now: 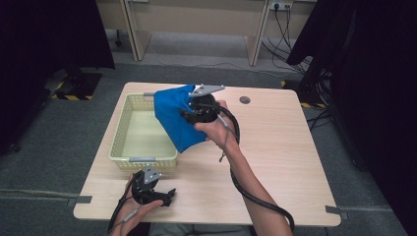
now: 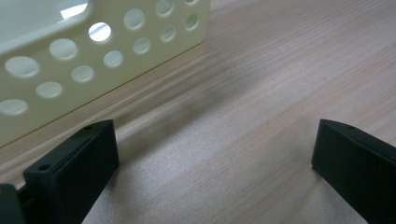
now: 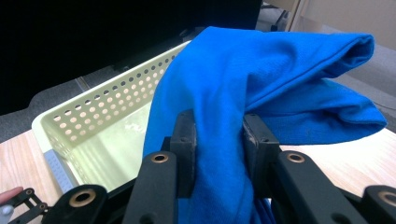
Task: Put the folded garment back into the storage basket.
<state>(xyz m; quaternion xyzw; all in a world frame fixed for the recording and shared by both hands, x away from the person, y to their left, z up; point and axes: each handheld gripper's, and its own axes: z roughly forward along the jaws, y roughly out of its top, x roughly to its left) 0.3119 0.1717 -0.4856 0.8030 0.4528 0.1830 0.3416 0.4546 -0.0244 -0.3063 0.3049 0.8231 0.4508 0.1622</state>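
A folded blue cloth [image 1: 173,118] hangs in the air over the right rim of a pale yellow perforated basket [image 1: 129,152]. My right gripper [image 1: 193,114] is shut on it, held up by a hand above the table. In the right gripper view the blue cloth [image 3: 261,79] is pinched between the two black pads [image 3: 184,140] and drapes over them, with the basket [image 3: 93,116] behind and below. My left gripper [image 1: 164,196] rests near the table's front edge, open. In the left gripper view my left gripper [image 2: 215,168] shows bare tabletop between its jaws, with the basket wall [image 2: 84,60] ahead.
The wooden table [image 1: 275,162] has a round cable hole [image 1: 244,100] at the back right. Black curtains stand at both sides, and desk legs and cables lie on the floor beyond. A cable trails from the right gripper along the forearm.
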